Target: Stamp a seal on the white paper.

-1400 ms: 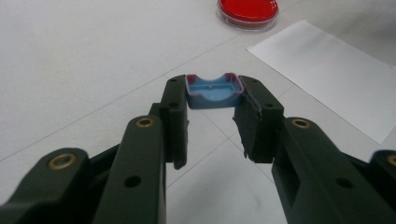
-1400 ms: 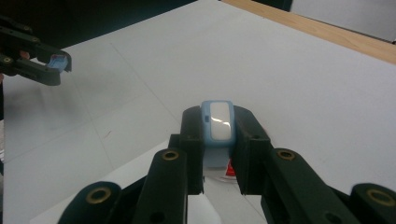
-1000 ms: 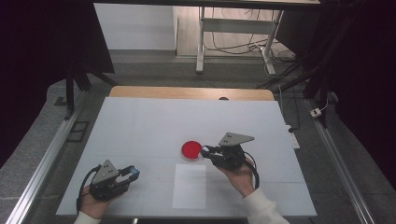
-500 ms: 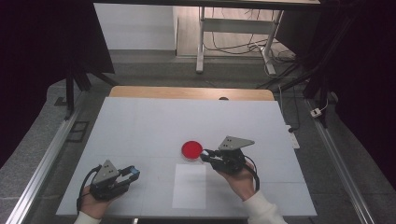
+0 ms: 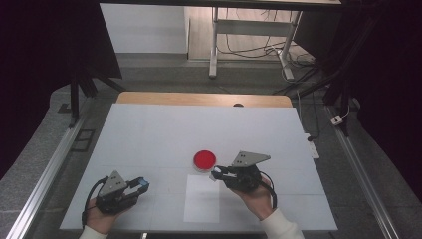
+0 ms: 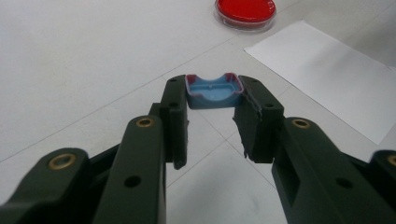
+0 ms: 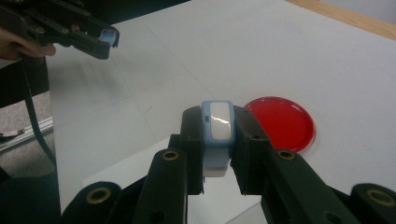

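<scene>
- Grippers in both hands work over a white table (image 5: pixel 149 134), each clamped on a small blue plastic piece.
- Left gripper (image 5: pixel 141 184) sits low near the table's near edge, in the person's left hand (image 5: pixel 102 216); its jaws are closed on a blue cap (image 6: pixel 214 91), a shallow tray-like piece with reddish rims, pinched between the two tips at their far end.
- From the left gripper's own camera, the cap's hollow side faces the lens, with the sheet of white paper (image 6: pixel 327 79) ahead to the right of the jaws and the red dish (image 6: pixel 245 11) farther ahead, beyond the paper's corner.
- Right gripper (image 5: pixel 217 175) is held in the right hand (image 5: pixel 256 196), a white sleeve at the wrist; its jaws grip a pale blue block with a white face (image 7: pixel 218 135), standing upright between the tips.
- Red dish (image 5: pixel 204 160) lies flat on the table just beyond the right gripper's tips and a little to their side; in the right gripper view the dish (image 7: pixel 280 122) shows directly behind the right-hand jaw, whether touching it cannot be told.
- Paper (image 5: pixel 202 198) lies between the two grippers, with the right gripper's tips above its far corner.
- Left gripper (image 7: pixel 105 39), with its blue cap, appears well apart at the upper left of the right gripper view.
</scene>
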{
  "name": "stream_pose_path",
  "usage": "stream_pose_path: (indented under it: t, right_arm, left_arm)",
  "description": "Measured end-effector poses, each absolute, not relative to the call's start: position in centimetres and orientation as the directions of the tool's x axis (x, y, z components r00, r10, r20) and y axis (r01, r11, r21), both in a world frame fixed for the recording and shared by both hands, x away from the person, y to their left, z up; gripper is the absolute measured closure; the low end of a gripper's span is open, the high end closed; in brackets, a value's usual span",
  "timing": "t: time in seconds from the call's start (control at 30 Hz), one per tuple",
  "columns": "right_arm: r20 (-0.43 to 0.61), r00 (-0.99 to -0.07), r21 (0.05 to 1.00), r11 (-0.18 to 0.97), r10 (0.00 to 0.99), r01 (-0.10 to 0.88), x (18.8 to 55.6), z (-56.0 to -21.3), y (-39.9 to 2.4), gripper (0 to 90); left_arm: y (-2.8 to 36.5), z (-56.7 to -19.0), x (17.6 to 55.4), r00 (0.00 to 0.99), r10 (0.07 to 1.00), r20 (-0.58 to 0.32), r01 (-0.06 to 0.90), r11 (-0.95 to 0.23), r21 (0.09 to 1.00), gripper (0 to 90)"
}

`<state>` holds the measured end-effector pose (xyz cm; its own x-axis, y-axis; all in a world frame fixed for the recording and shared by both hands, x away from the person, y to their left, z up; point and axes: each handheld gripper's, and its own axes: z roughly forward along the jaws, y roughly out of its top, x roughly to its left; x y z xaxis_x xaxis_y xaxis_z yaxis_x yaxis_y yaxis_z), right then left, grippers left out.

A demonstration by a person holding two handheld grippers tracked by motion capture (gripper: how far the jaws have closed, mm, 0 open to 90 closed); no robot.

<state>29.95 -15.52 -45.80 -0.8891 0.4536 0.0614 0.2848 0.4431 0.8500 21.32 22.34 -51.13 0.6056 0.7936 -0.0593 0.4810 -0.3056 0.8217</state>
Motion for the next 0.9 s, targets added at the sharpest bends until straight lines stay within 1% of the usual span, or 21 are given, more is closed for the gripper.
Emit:
stream_pose_path:
  t: [0.43, 0.6, 0.9]
  right_arm:
    - [0.060, -0.912, 0.835, 0.480, 0.406, 0.269, 28.7, -46.2, -14.6, 75.2]
    - [0.049, -0.925, 0.829, 0.501, 0.377, 0.248, 28.1, -46.3, -13.9, 75.2]
    - [0.049, -0.935, 0.811, 0.532, 0.350, 0.242, 27.8, -47.3, -13.1, 75.2]
  left_arm:
    - [22.4, -51.1, 21.3, 0.605, 0.794, -0.061, 0.481, -0.304, 0.822, 65.1]
    - [22.4, -51.1, 21.3, 0.605, 0.794, -0.061, 0.482, -0.304, 0.822, 65.1]
    - [22.3, -51.1, 21.3, 0.606, 0.793, -0.062, 0.482, -0.304, 0.822, 65.0]
